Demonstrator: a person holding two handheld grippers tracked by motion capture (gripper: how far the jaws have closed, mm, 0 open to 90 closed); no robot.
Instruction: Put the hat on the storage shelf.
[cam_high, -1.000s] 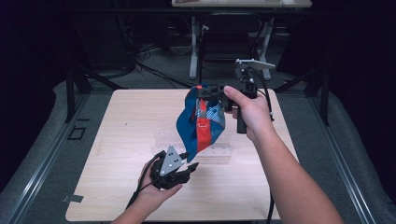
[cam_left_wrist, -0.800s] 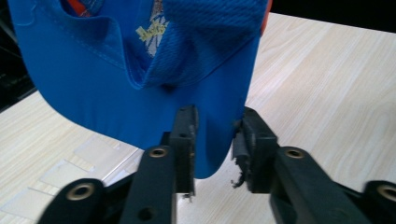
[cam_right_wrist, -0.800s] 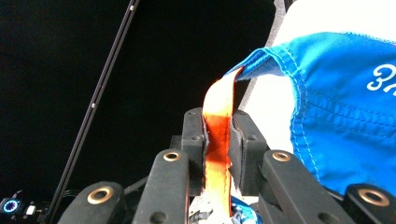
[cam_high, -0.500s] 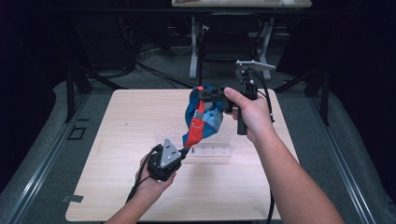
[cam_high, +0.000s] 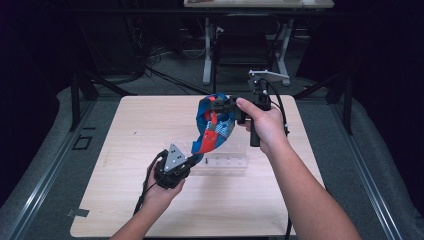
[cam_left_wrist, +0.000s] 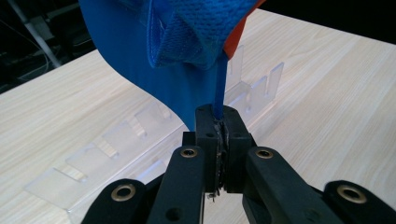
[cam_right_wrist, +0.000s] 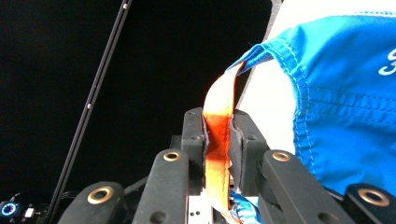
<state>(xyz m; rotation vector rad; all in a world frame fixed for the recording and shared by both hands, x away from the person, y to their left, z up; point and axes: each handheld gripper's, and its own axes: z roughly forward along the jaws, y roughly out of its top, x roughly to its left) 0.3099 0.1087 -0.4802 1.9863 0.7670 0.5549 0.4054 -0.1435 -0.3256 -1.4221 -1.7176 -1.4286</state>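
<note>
Blue-and-orange garment (cam_high: 212, 127) (possibly a vest) stretched above the bench (cam_high: 125, 125): left tool (cam_left_wrist: 218, 140) clamps a blue strap, right tool (cam_right_wrist: 218, 144) an orange strip.

We see the cloth bag (cam_high: 212, 127) hanging above the middle of the table (cam_high: 125, 130), stretched between 2 grippers. The right gripper (cam_high: 226, 106) holds its upper end, up and toward the far right. The left gripper (cam_high: 192, 160) holds its lower end, nearer the person and to the left. On the table, just right of the left gripper and under the bag, lies the slotted rack (cam_high: 225, 162).
</note>
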